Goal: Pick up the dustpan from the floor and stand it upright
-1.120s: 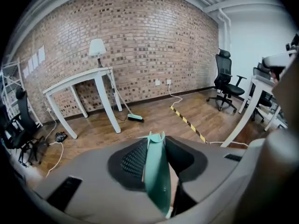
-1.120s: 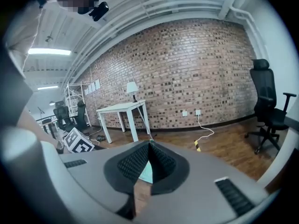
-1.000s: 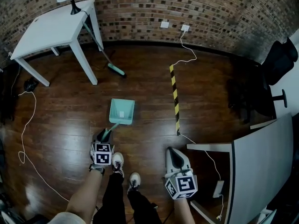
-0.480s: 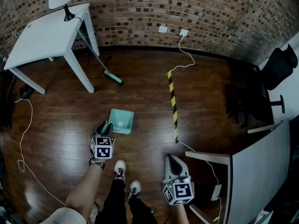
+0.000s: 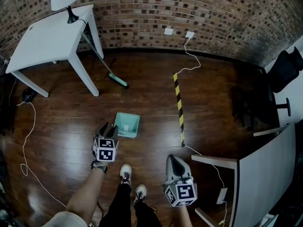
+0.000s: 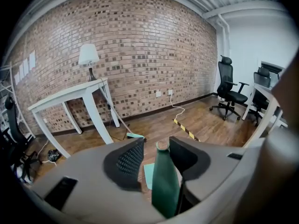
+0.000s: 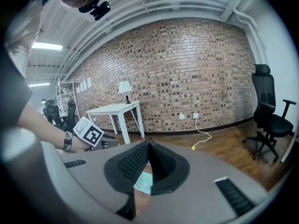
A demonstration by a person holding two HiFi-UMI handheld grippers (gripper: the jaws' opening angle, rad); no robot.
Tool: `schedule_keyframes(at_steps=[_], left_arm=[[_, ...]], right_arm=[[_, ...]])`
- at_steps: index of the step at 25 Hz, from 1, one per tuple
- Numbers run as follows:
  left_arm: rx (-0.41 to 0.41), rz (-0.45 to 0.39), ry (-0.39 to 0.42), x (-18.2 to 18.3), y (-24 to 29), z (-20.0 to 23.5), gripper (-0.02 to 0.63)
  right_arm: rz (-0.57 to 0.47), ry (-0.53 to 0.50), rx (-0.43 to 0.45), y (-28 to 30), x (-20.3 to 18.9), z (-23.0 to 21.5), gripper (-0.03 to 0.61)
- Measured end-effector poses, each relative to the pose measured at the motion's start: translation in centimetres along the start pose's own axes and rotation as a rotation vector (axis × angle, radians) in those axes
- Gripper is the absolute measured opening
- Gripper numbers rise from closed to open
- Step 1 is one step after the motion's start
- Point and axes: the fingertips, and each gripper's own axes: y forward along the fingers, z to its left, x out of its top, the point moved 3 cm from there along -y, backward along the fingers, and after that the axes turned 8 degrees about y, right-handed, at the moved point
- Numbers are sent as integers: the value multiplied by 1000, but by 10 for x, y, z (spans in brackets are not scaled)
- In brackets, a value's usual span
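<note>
Dustpan (image 5: 128, 125) is apparently standing upright; left gripper (image 5: 108, 127) is opening, its handle (image 6: 164, 181) between the jaws; right gripper (image 5: 174, 160) is idling clenched, empty. Withdrawal remaining.

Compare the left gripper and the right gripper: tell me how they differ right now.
On the left gripper the fingers stand apart and are opening, with the green handle of the dustpan between them. On the right gripper the fingers are closed together on nothing. The left gripper reaches the dustpan on the floor; the right gripper hangs well to the side of it. Both share the same two-finger build and point toward the brick wall.
</note>
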Motion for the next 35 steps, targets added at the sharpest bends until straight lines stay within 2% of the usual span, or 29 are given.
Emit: schedule_keyframes(at_steps=[5, 6, 10, 13, 16, 21, 22, 26, 30, 35], left_arm=[[26, -86, 0, 16, -19, -1, 187], [32, -99, 8, 20, -23, -3, 164], [65, -118, 53, 28, -42, -5, 1], [36, -166, 65, 39, -65, -7, -2], [40, -242, 32, 58, -100, -3, -2], [18, -377, -1, 93, -181, -20, -2], [21, -396, 23, 102, -201, -23, -2], [74, -447, 209, 122, -290, -32, 3], [67, -543, 204, 143, -368, -39, 2], [112, -535, 240, 141, -412, -39, 0]], right_arm=[[-17, 6, 10, -6, 6, 10, -11], [-20, 4, 9, -8, 8, 10, -11], [-43, -1, 3, -16, 18, 10, -11], [-69, -13, 16, -22, 31, 19, -11], [-101, -42, 47, -27, 47, 29, -11], [-171, -43, 71, -61, 80, 28, -11], [-196, -47, 77, -69, 92, 30, -11], [-265, -74, 152, -104, 126, 55, -11], [-296, -99, 211, -142, 149, 74, -11], [-343, -131, 222, -179, 171, 89, -11]])
